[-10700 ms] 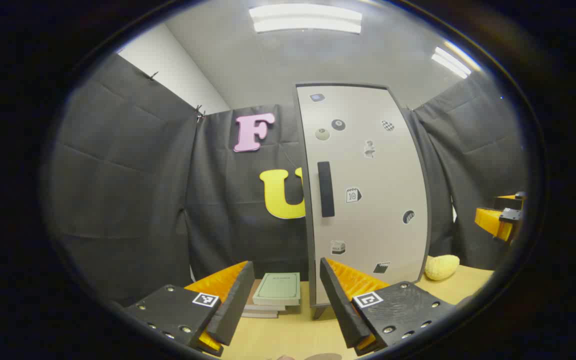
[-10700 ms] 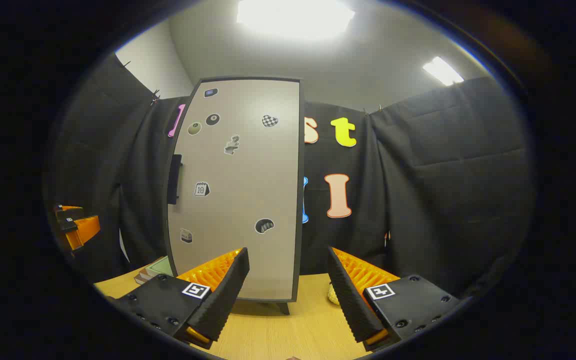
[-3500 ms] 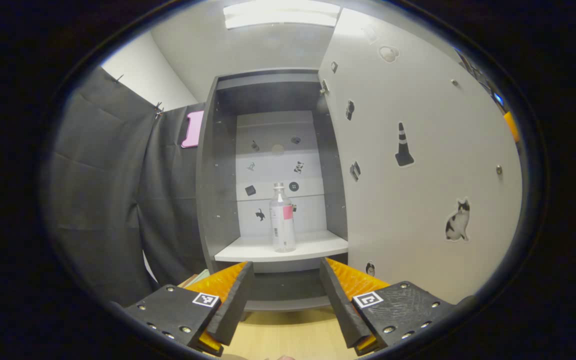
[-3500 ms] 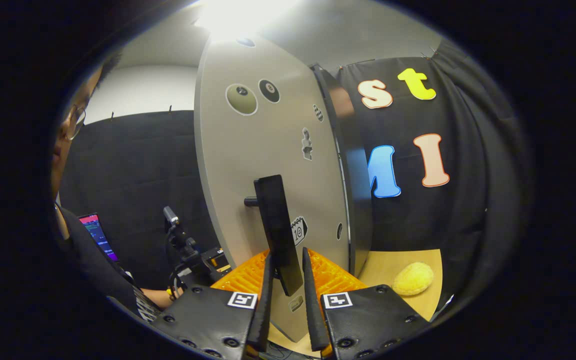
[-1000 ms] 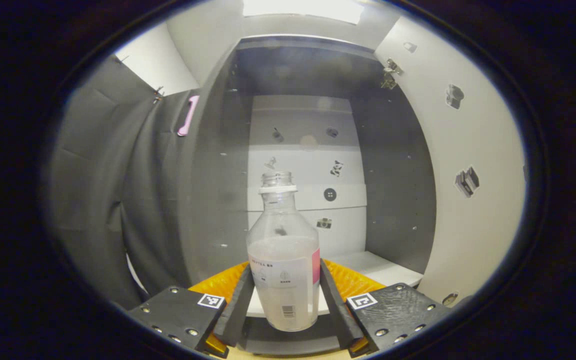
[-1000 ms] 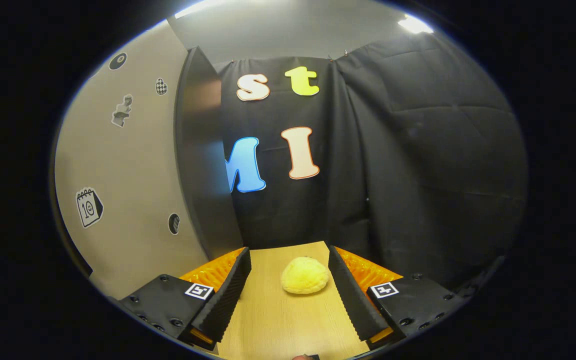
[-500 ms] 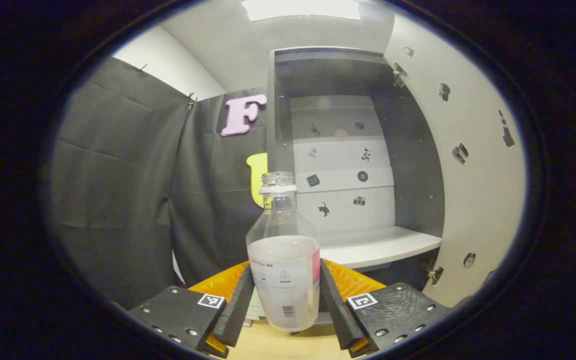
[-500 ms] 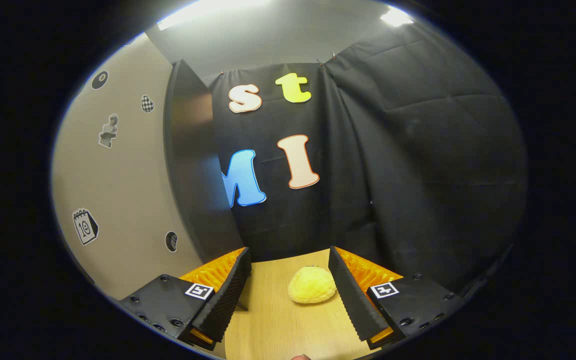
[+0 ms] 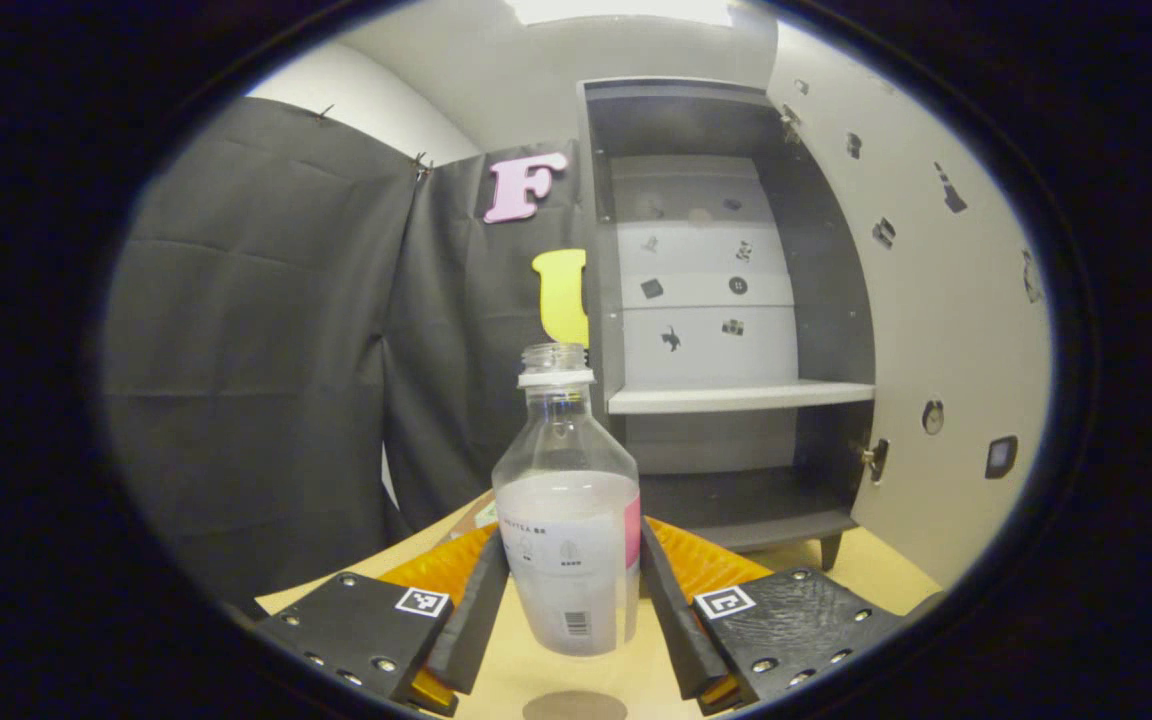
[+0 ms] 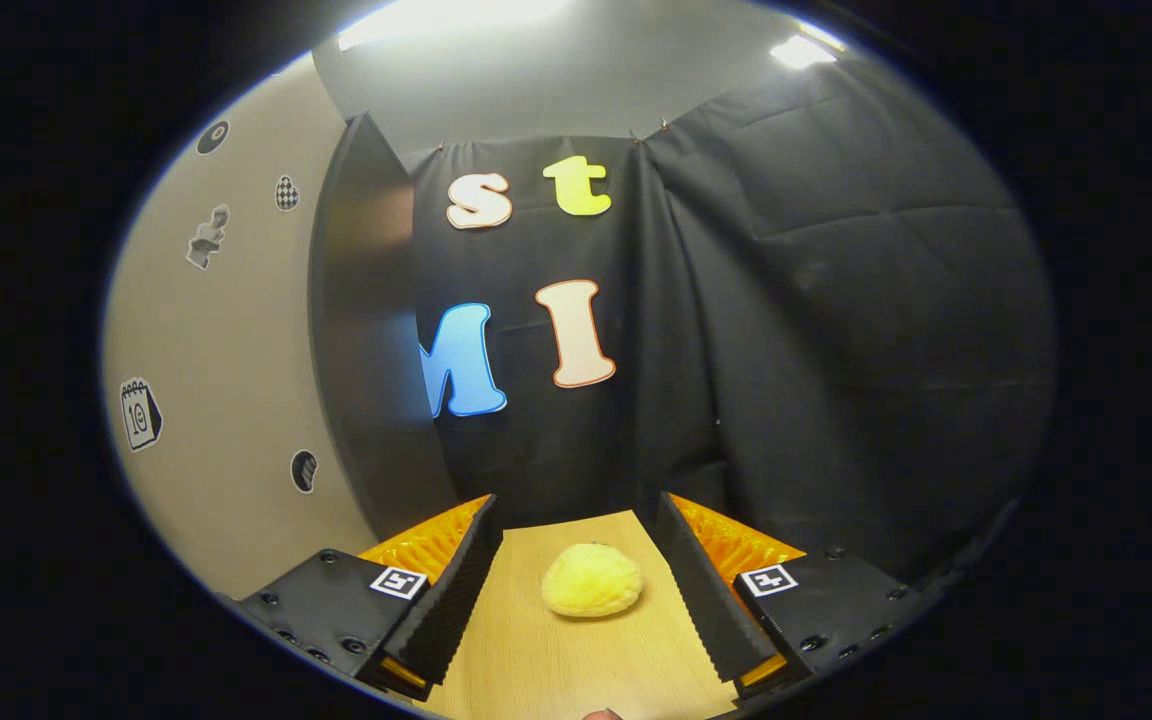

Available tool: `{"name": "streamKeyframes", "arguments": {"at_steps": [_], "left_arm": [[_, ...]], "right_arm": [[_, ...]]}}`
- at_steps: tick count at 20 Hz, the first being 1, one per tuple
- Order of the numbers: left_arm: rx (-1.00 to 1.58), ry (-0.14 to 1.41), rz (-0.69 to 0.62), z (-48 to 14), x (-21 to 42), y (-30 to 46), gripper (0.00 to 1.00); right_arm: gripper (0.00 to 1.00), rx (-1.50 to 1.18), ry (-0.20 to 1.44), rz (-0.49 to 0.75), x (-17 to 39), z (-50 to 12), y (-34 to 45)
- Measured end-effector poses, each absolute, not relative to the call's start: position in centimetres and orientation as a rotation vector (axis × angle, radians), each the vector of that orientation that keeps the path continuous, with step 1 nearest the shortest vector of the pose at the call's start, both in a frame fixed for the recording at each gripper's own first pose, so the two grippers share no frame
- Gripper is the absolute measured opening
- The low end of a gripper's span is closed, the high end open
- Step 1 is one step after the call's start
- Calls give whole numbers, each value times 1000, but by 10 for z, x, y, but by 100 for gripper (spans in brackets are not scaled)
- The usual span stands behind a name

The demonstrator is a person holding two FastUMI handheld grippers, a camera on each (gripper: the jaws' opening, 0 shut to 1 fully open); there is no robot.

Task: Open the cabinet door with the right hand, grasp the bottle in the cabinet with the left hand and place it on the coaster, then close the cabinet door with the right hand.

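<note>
- Gripping the clear bottle [image 9: 567,545] in the left gripper [image 9: 568,610], both fingers pressing on its labelled lower body, bottle standing upright with its open neck above the fingers.
- Carrying the bottle clear of the cabinet [image 9: 726,300]: half a second ago the shelf [image 9: 741,397] sitting just behind and right of the bottle, now lying farther back and up to the right of the fingers.
- Hovering above the wooden table [image 9: 866,565], bottle base not yet touching it.
- Showing a dark round patch, probably the coaster [image 9: 574,706], directly below the left fingers at the bottom edge of the left gripper view.
- Meaning, most likely: retrieval finished, placement beginning, with 1 short lowering move left before release.
- Standing wide open, the cabinet door [image 9: 946,300] to the right of the left gripper.
- Holding the right gripper [image 10: 576,590] open and empty, fingers spread either side of a yellow sponge-like lump [image 10: 591,580] on the table just ahead, not touching it.
- Sitting left of the right fingers, the door's outer face, waiting for the closing push.
</note>
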State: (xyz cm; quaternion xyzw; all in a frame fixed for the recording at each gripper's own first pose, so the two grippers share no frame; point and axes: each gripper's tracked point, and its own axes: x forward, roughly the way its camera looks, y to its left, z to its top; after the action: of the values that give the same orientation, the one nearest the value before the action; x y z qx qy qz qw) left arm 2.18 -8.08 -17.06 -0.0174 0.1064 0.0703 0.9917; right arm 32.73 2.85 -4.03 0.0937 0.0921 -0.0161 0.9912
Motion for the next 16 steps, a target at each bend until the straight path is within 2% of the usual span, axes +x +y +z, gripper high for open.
{"name": "streamKeyframes", "arguments": {"at_steps": [6, 8, 10, 14, 15, 16], "left_arm": [[-59, 320, 191, -254, -24, -70, 72], [-80, 336, 204, -275, -30, -71, 74], [-90, 339, 209, -294, -30, -74, 72], [-115, 321, 210, -320, -27, -84, 74], [-105, 323, 212, -326, -27, -86, 72], [-93, 328, 217, -332, -30, -87, 75]], "right_arm": [[98, 155, 177, -28, 321, -35, 35], [98, 128, 178, -28, 318, -34, 36], [98, 102, 182, -27, 315, -33, 39], [98, 70, 183, -24, 311, -24, 41], [98, 59, 177, -28, 310, -21, 40], [98, 48, 171, -30, 309, -19, 39]]}}
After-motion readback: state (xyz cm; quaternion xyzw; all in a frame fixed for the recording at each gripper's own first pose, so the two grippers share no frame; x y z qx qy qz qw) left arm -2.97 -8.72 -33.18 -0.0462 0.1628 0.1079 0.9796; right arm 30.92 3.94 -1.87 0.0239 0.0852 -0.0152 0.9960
